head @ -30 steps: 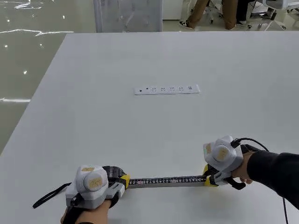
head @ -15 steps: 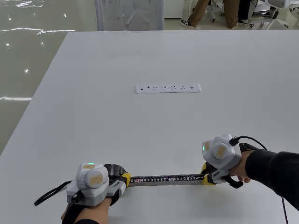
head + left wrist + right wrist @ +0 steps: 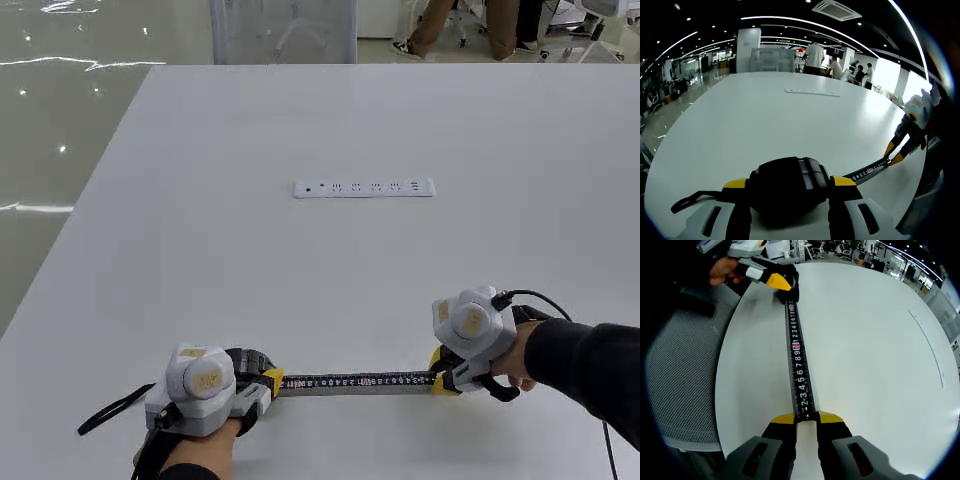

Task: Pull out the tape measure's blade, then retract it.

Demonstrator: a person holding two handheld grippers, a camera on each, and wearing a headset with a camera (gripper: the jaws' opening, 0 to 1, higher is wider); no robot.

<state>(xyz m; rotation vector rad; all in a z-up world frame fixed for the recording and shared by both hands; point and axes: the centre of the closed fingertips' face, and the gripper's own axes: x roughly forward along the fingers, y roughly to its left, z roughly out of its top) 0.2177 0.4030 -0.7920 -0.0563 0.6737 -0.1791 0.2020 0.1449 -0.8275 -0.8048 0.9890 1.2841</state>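
Against the power strip (image 3: pixel 364 187), your right gripper (image 3: pixel 438 372) has drifted a little towards the left one over the last second, and the exposed blade (image 3: pixel 355 381) looks slightly shorter; the headset has shifted too, so take the change as small.

I judge the pull-out done and the retraction just begun; much of the blade is out and lies flat on the table (image 3: pixel 300 130). In the head view the tape measure's case (image 3: pixel 250 365) sits at 7 o'clock, clenched in your left gripper (image 3: pixel 255 375); the right gripper at 4 o'clock is pinched on the blade's tip.

Next, walk the right gripper towards the case, keeping the blade straight and feeding it in slowly; letting go early would likely whip it back.

The right gripper view reads the numerals along the blade (image 3: pixel 799 365) and shows the tip nipped between the yellow-ended jaws; the head view does not resolve that. The left gripper view shows the case (image 3: pixel 790 192) filling the span of its jaws, with a black strap (image 3: pixel 690 200) trailing towards 8 o'clock.
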